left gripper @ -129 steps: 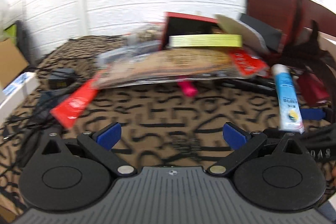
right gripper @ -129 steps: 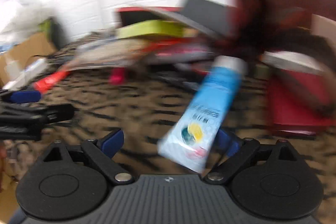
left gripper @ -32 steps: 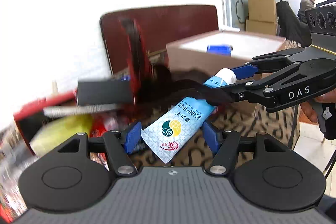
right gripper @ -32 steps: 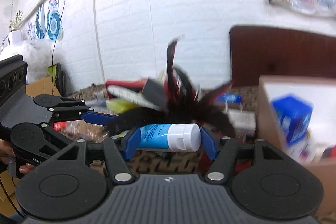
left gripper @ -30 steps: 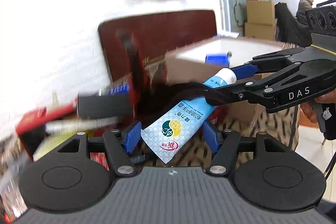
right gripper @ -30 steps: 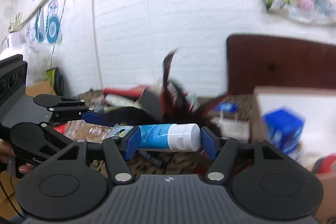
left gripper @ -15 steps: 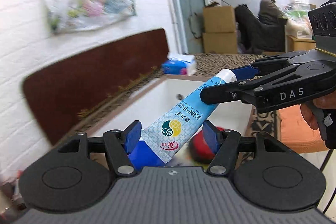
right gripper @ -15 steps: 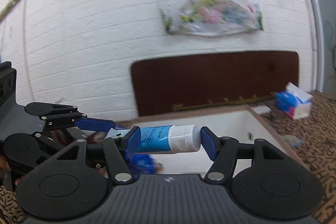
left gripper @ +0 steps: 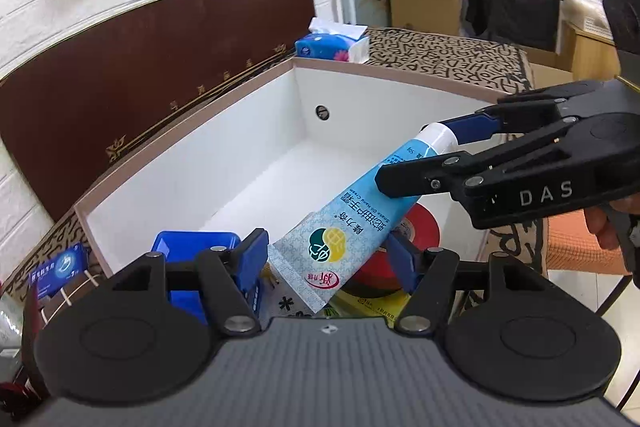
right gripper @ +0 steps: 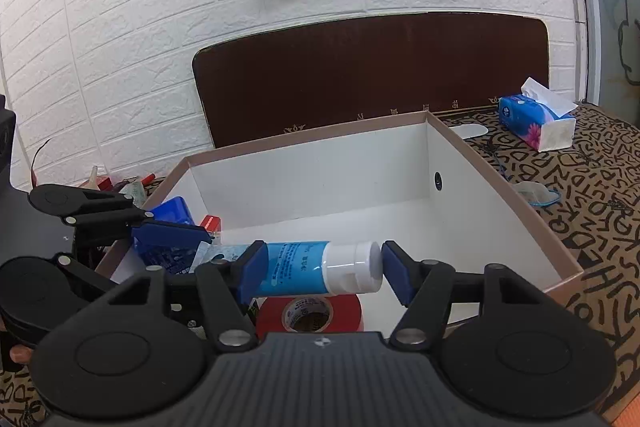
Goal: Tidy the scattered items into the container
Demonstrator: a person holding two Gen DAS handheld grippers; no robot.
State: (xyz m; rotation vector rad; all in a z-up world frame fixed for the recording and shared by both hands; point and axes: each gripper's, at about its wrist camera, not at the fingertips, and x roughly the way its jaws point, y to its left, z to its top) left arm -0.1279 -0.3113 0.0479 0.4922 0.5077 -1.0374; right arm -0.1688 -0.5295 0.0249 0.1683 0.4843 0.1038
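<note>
My big white box [right gripper: 472, 187] sits under both my grippers. My left gripper [left gripper: 326, 261] pinches the flat end of the blue hand cream tube [left gripper: 360, 215], and my right gripper [right gripper: 322, 273] pinches its cap end. If only one lets go, the tube could swing and flop outside, or land on the red tape roll [right gripper: 308, 313].

Blue hand-cream tube [left gripper: 362, 209] with white cap, held tilted above the box, cap toward 2 o'clock, open white box [right gripper: 304, 183] with pink rim, red tape roll [right gripper: 310, 315] and blue case [left gripper: 192, 247] lying inside at 6 o'clock
</note>
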